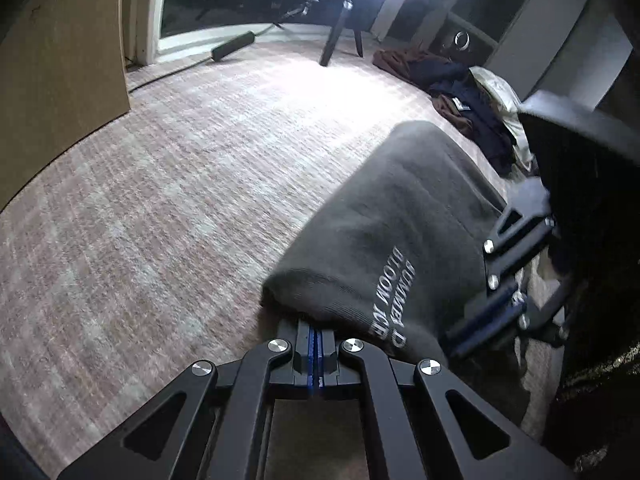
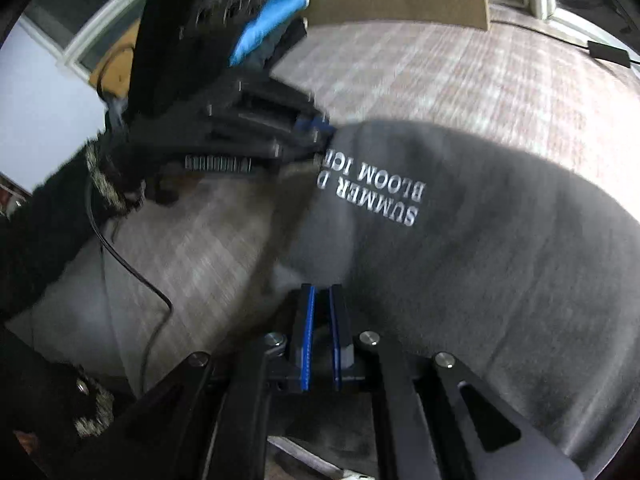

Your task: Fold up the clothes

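Grey garment (image 1: 384,216) with white lettering, seen from the left wrist draped over the patterned carpet (image 1: 160,200), one edge pinched in the fully closed left gripper (image 1: 316,340), the right gripper (image 1: 492,320) at the other edge, a pile of dark and pale clothes (image 1: 472,108) well apart near the wall. From the right wrist, same cloth (image 2: 480,260) filling the frame, right gripper (image 2: 322,304) nearly closed with the fabric edge between its blue pads (image 2: 308,320), left gripper (image 2: 316,128) clamped beside the lettering.

Ahead of the jaws, the shirt (image 2: 500,240) is matt grey knit cloth. The carpet (image 1: 180,184) is rough woven pile. Matt black gripper links carry shiny metal rivets (image 1: 279,345).
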`<state>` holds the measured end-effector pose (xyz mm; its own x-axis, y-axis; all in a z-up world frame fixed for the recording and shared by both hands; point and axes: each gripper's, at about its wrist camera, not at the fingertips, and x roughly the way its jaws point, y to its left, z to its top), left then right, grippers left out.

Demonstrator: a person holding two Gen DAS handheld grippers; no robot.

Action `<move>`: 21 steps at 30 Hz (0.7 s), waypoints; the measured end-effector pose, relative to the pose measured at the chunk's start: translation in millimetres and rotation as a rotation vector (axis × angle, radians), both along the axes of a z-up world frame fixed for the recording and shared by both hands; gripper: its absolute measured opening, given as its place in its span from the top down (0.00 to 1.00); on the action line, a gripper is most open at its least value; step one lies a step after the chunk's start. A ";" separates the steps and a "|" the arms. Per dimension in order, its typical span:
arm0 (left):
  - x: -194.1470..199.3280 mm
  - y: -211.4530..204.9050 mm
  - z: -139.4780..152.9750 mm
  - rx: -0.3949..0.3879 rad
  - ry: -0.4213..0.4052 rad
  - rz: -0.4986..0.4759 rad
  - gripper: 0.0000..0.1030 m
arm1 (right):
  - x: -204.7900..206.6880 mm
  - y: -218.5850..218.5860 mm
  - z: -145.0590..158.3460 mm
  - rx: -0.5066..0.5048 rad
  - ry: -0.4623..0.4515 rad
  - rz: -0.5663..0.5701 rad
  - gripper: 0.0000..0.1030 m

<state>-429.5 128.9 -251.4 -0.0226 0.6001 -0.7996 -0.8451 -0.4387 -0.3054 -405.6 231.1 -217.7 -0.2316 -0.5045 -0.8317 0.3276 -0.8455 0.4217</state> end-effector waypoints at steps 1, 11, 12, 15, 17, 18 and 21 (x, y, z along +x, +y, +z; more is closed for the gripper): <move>-0.5 -3.0 0.6 0.009 0.005 0.019 1.00 | 0.2 0.4 -1.5 0.006 -0.005 0.007 0.93; -18.6 -61.5 13.5 0.098 0.000 0.236 1.00 | -6.4 16.3 9.5 -0.063 -0.042 -0.030 0.95; -17.4 -63.6 17.5 0.092 -0.001 0.232 1.00 | -8.2 19.9 15.0 -0.081 -0.032 -0.046 0.95; -10.6 -56.0 23.4 0.103 -0.026 0.197 1.00 | -25.0 25.6 36.8 -0.051 0.050 -0.075 0.93; -3.2 -46.9 28.4 0.134 -0.036 0.173 1.00 | -41.3 31.1 45.0 -0.006 0.086 -0.111 0.93; -0.5 -41.8 26.8 0.124 -0.031 0.166 1.00 | -48.5 35.1 45.7 0.005 0.090 -0.132 0.93; 2.6 -28.1 11.5 0.028 -0.022 0.148 0.93 | -71.2 46.2 24.7 0.100 0.057 -0.195 0.93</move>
